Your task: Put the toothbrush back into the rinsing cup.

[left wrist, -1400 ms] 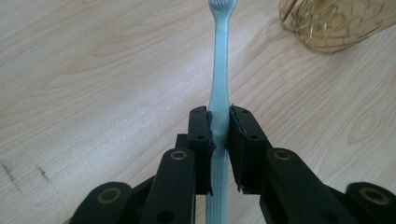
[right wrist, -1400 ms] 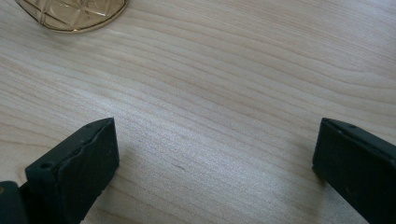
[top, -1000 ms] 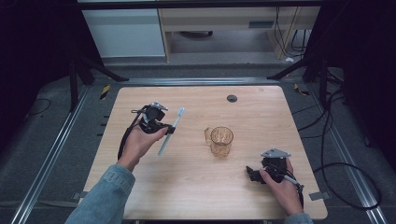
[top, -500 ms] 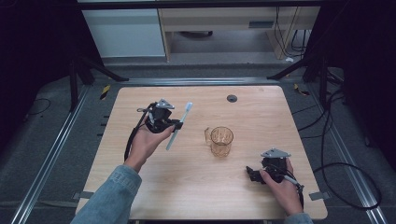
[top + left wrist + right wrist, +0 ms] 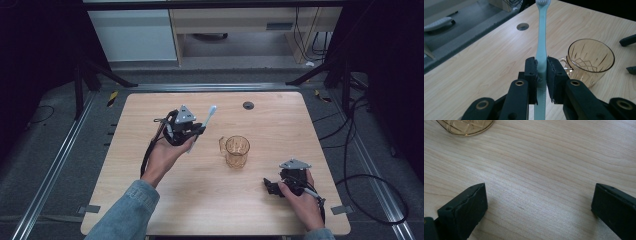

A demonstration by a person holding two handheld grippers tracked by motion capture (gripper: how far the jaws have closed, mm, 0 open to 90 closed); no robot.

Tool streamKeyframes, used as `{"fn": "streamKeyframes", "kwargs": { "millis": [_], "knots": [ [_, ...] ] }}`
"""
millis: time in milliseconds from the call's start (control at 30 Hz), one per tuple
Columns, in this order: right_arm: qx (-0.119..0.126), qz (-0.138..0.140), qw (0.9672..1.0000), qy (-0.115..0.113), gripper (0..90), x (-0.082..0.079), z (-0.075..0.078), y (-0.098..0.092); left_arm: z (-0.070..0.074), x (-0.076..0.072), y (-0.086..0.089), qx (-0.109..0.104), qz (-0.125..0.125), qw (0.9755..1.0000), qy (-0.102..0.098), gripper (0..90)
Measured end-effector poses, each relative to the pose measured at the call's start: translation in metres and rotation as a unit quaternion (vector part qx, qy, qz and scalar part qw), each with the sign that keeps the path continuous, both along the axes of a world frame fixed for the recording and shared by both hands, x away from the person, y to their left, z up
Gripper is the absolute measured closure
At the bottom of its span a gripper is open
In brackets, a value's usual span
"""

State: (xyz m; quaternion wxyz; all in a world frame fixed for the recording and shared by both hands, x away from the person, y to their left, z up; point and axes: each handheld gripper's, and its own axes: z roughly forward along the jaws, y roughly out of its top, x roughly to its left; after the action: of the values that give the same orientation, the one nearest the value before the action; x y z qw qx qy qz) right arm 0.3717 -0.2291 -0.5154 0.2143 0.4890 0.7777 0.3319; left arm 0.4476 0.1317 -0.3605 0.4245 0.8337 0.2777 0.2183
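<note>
Above the left half of the desk [image 5: 150,200], the left gripper [image 5: 192,131] holds a pale blue toothbrush [image 5: 541,37], its fingers [image 5: 531,72] clamped on the handle a little below the neck, bristle head pointing up and away toward the far edge. Just to its right stands an amber glass mug [image 5: 237,151], upright, handle turned toward the left gripper, and from the left gripper view its inside looks empty [image 5: 591,58].

The step in hand looks like carrying the toothbrush to the mug and standing it inside. To do that well, the brush should probably be turned so 1 end points down over the mouth, centred within the rim before it is lowered, so the tip does not catch the glass edge and tip the mug. Release only once the lower end rests on the bottom and the brush leans on the rim.

Nearer the right front corner, the right gripper [image 5: 279,187] rests on the desk, well apart from the mug, its 2 fingers [image 5: 466,212] spread wide with only bare wood between them. It could steady the mug if needed.
</note>
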Motion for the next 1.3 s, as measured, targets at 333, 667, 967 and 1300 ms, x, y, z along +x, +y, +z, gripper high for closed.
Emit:
{"fn": "streamKeyframes", "kwargs": {
  "millis": [333,667,967,1300],
  "knots": [
    [0.001,0.000,1.0000,0.000,0.7,0.000,0.000,0.000,0.001,-0.004,-0.007,-0.028,-0.016,0.9983,-0.049,78.6],
    [0.000,0.000,1.0000,0.000,0.8,0.000,0.000,0.000,-0.002,-0.009,-0.020,-0.053,-0.033,0.9946,-0.083,78.6],
    [0.000,0.001,1.0000,0.000,0.7,0.000,0.000,0.000,-0.004,-0.010,-0.024,-0.070,-0.032,0.9922,-0.098,78.6],
    [0.001,0.004,1.0000,0.000,0.8,0.000,0.000,0.000,-0.005,-0.011,-0.028,-0.092,-0.026,0.9905,-0.099,78.6]
  ]
}}
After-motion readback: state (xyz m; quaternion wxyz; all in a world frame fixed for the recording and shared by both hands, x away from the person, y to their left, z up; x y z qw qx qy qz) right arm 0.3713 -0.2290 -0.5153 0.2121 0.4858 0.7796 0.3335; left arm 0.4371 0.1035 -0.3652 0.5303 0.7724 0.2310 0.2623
